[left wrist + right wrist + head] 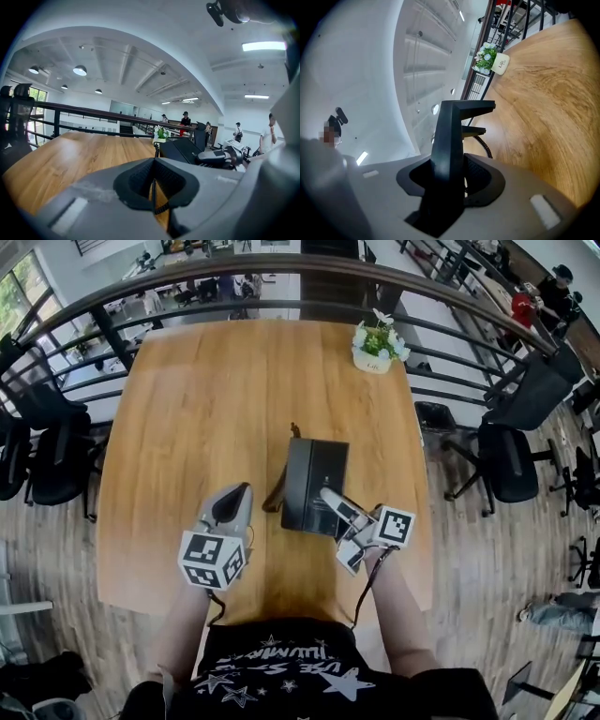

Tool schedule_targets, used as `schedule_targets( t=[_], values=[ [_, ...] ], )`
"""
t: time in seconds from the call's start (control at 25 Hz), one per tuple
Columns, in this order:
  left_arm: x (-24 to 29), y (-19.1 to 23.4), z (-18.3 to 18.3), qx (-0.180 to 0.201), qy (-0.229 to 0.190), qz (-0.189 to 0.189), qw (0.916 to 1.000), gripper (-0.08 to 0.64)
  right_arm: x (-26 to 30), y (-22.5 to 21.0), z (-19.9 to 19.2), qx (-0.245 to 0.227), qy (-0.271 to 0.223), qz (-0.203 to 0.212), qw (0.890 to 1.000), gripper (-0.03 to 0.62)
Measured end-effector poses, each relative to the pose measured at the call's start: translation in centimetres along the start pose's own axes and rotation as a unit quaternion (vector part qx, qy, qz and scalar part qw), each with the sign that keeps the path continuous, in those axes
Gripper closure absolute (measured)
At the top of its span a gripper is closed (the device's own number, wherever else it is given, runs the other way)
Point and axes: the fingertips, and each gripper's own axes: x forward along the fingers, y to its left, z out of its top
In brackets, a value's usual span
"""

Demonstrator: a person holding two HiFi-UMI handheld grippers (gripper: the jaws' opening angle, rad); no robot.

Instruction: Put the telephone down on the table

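Observation:
The black telephone (314, 486) is over the middle of the wooden table (206, 427), its coiled cord (277, 498) hanging at its left side. My right gripper (330, 498) is shut on the telephone's near right edge. In the right gripper view the black body (449, 140) stands upright between the pads of that gripper (450, 161). I cannot tell whether the telephone touches the tabletop. My left gripper (239, 493) is to the left of the telephone, jaws together and holding nothing. The left gripper view shows that gripper (152, 166), the telephone (180, 150) and the table (70, 154).
A small white pot of flowers (378, 345) stands at the table's far right edge. A dark railing (281, 273) curves behind the table. Black office chairs stand at the left (37, 456) and at the right (511, 460). People stand far off beyond the railing.

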Motion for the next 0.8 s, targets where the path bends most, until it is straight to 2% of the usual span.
schedule_targets(
  t=[0.24,0.8],
  values=[
    [2.1,1.2,-0.7,-0.005,0.012,-0.006,0.9999,0.558,1.9,-2.4,2.4,-0.013,0.01,-0.004,1.0,0.424],
    [5.8,1.7,-2.5,-0.017,0.032,-0.007,0.9993,0.558,3.7,-8.8,4.6,0.009,0.04,-0.04,0.998,0.425]
  ],
)
